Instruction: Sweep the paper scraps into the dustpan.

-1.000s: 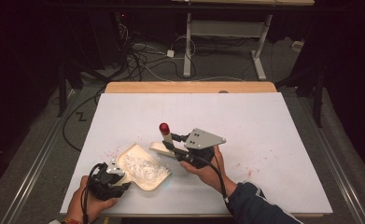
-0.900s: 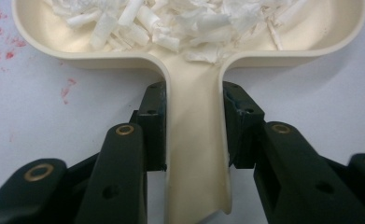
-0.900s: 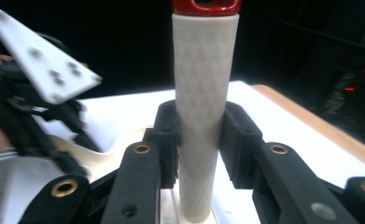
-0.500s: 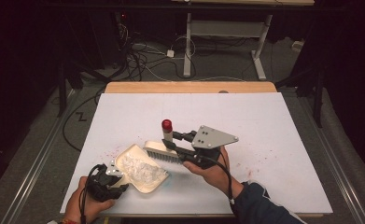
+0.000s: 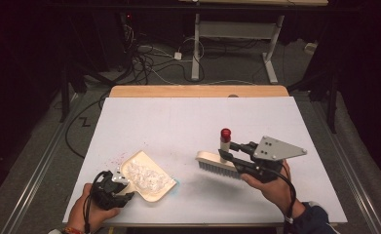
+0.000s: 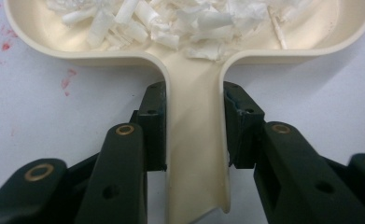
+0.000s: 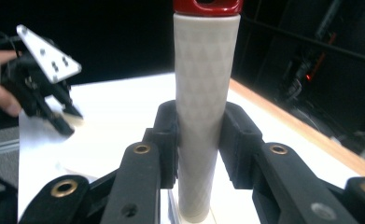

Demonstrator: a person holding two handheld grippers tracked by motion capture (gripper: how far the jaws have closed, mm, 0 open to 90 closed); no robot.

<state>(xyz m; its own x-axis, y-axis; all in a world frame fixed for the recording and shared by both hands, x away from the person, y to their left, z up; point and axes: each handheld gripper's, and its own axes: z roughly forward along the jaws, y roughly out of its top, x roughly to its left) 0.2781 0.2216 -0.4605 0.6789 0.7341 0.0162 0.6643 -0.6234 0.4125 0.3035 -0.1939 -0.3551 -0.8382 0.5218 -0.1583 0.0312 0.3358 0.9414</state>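
No words, brands or numbers can be read on any thing in these pictures. On the grey floor [image 5: 56, 141], at about 9 o'clock from the white table top [image 5: 178, 122], there is one dark mark [image 5: 84, 122] which looks like a letter "Z". It may be only a piece of tape or cable.

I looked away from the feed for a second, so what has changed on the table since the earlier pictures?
The right gripper has carried the brush rightward, away from the dustpan, so a gap of bare table now lies between them. It stays shut on the brush's handle. The left gripper still clamps the dustpan's handle, and the dustpan with its white scraps has barely moved.
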